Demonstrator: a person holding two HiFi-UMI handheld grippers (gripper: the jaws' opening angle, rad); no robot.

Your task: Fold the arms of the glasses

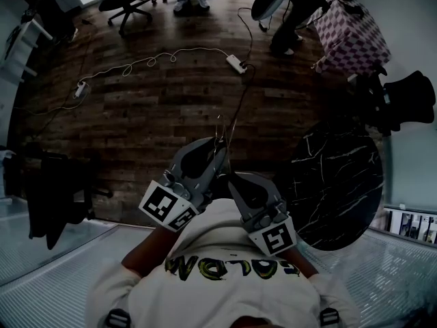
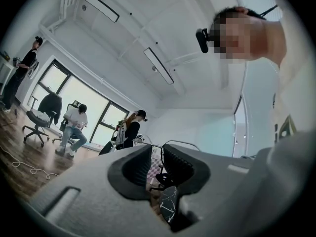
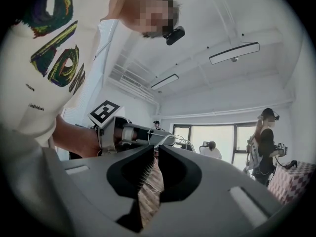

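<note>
Thin wire-framed glasses (image 1: 222, 134) hang in the air over the wooden floor, in front of the person's chest. My left gripper (image 1: 218, 147) is shut on them; in the left gripper view the wire frame (image 2: 170, 143) arcs across its fingertips. The right gripper view shows my left gripper (image 3: 157, 138) at the left with the wire loops (image 3: 174, 141) sticking out of its tip. My right gripper (image 1: 229, 178) sits just right of the left one and close behind the glasses. Its jaws (image 3: 154, 151) stand a narrow slit apart, and I see only floor through the slit.
A round black marble table (image 1: 338, 183) stands at the right. A power strip with cables (image 1: 235, 62) lies on the wooden floor ahead. Office chairs (image 1: 126, 2), a checked bag (image 1: 351, 33) and several people are farther off. A metal grating floor (image 1: 61, 265) is underfoot.
</note>
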